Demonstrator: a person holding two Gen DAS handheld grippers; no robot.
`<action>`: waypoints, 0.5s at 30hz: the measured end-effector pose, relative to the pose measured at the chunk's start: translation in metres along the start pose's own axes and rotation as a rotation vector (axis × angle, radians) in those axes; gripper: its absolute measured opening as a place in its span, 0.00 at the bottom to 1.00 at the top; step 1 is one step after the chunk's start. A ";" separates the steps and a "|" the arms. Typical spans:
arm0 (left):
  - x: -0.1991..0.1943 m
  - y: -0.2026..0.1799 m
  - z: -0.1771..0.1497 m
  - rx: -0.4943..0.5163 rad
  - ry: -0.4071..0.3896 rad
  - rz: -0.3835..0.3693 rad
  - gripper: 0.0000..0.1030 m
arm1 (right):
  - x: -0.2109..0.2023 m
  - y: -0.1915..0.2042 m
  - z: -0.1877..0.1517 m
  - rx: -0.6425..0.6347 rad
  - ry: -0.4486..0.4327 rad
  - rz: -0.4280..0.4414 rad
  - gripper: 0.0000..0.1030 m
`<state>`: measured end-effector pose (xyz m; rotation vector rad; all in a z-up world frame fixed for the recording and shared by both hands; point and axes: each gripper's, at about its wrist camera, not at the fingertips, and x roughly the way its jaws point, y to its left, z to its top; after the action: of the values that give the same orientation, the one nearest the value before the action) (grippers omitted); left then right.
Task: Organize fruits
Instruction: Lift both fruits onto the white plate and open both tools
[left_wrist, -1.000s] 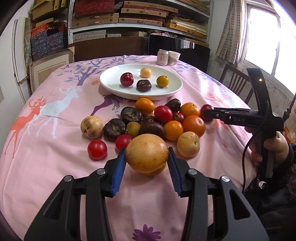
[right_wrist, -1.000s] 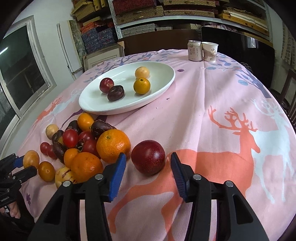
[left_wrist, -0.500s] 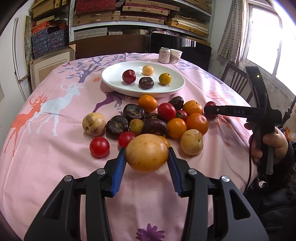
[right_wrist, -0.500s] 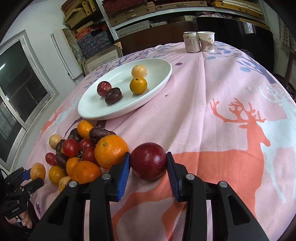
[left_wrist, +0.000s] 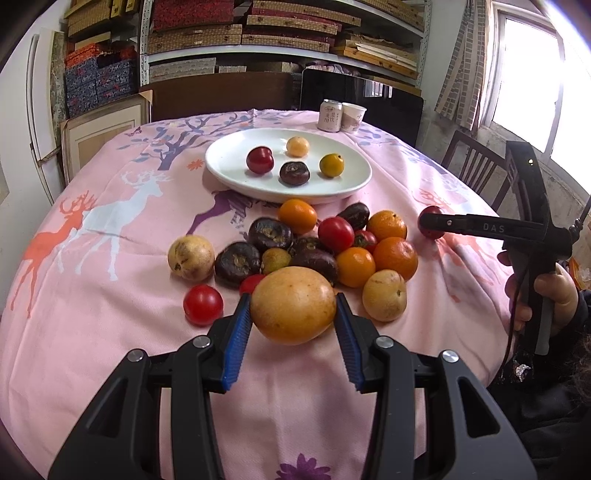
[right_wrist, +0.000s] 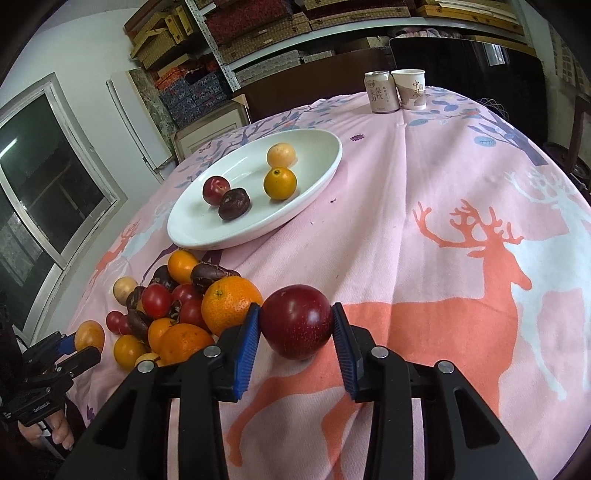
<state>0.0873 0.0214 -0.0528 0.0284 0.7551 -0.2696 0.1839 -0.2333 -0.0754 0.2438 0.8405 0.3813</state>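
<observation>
Right wrist: orange (right_wrist: 231, 304) beside claw (right_wrist: 296, 328)

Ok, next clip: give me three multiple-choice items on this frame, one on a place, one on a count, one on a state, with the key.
1. Where do the can and paper cup stand?
A. Beyond the white plate
B. On the plate
C. Beside the fruit pile

2. How many fruits lie on the plate?
A. Two
B. Four
C. Six

3. What is the right gripper doing?
A. Hanging open over the plate
B. Closed on the dark red plum
C. Gripping an orange

Key: 1 A, they sit at the table's far edge behind the plate; 2 B, four separate fruits show; 3 B, both blue pads touch the plum's sides.
</observation>
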 end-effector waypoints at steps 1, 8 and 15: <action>-0.001 0.000 0.003 0.005 -0.007 -0.001 0.42 | -0.006 0.001 0.004 -0.008 -0.018 -0.003 0.38; 0.006 0.013 0.050 -0.011 -0.060 -0.001 0.42 | -0.042 0.007 0.051 -0.033 -0.144 -0.012 0.38; 0.044 0.022 0.105 -0.023 -0.064 0.016 0.42 | -0.012 0.024 0.095 -0.041 -0.130 0.039 0.38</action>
<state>0.1939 0.0201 -0.0079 0.0036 0.6945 -0.2452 0.2432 -0.2225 0.0029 0.2446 0.7004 0.4145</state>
